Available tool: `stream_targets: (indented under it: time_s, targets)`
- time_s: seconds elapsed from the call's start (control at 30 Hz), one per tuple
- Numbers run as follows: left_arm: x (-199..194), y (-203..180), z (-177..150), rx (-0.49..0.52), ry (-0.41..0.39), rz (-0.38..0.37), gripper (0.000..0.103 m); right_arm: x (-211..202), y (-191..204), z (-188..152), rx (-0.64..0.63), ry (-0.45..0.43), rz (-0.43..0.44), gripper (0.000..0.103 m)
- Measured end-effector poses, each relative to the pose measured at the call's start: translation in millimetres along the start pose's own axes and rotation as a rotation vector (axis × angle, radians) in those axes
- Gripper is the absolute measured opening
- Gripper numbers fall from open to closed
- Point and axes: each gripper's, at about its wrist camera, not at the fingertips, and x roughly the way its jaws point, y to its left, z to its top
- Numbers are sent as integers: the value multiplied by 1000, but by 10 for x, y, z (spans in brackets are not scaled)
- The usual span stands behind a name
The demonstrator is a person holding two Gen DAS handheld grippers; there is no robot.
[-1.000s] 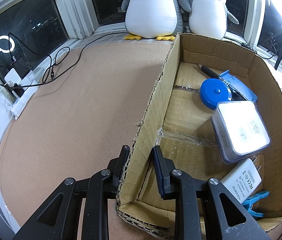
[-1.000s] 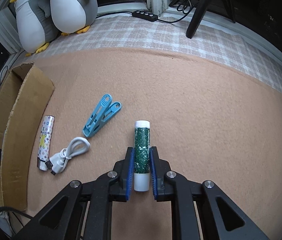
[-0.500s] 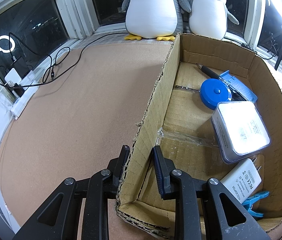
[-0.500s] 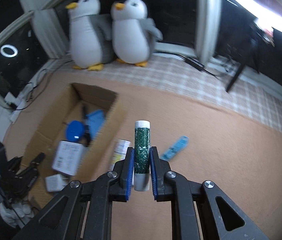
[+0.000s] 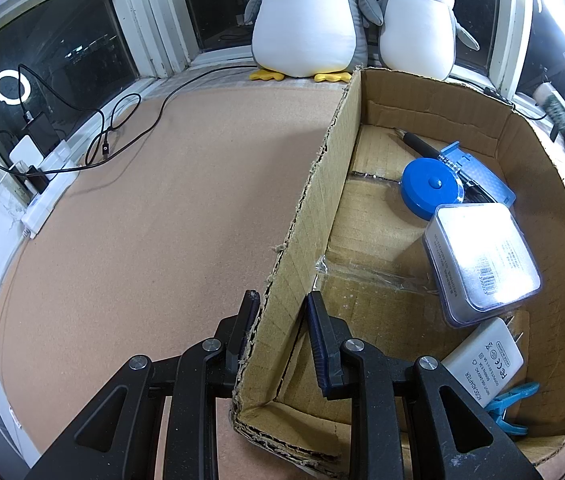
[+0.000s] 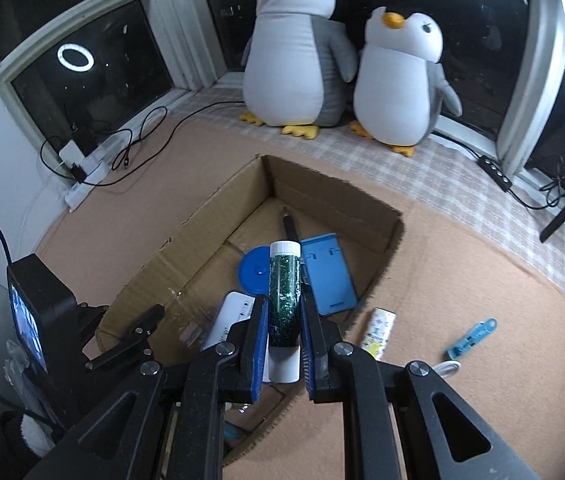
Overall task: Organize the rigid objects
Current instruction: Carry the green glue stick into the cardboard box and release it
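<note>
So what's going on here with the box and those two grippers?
A person is sorting small items into a cardboard box. The left gripper is clamped on the box's side wall, steadying it. The right gripper holds a green tube above the open box, which already contains a blue disc, a blue case, a pen and a charger. A clip and another tube remain outside.

we see two plush penguins [image 6: 298, 60] side by side on the checked cloth [image 6: 422, 168] along the sill, backs to the dark windows [image 5: 54, 36]. the bigger one [image 5: 302, 20] stands left of the smaller one [image 5: 418, 24]. a ring light's reflection [image 5: 10, 87] glows in the left pane. below it a white power strip [image 5: 44, 200] lies at the edge of the brown mat [image 5: 162, 200], with a white adapter [image 5: 26, 151] plugged in and black cables [image 5: 122, 124] looping over the mat. a black inline switch [image 6: 494, 168] lies on the cloth at right.
</note>
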Motion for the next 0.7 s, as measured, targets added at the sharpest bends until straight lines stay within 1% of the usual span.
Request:
stream_targets:
  time_s: [0.13, 0.3, 0.53, 0.7]
  targets:
    - [4, 1, 5, 0, 0, 0, 25, 113, 91, 16, -13, 18, 0, 14]
    - [3, 0, 1, 1, 0, 0, 25, 249, 167, 11, -36, 37, -25, 14]
    - [-3, 6, -7, 1, -1, 0, 26, 415, 121, -3, -27, 64, -49, 14]
    - [-3, 7, -8, 0, -1, 0, 26, 461, 119, -1, -25, 68, -59, 14]
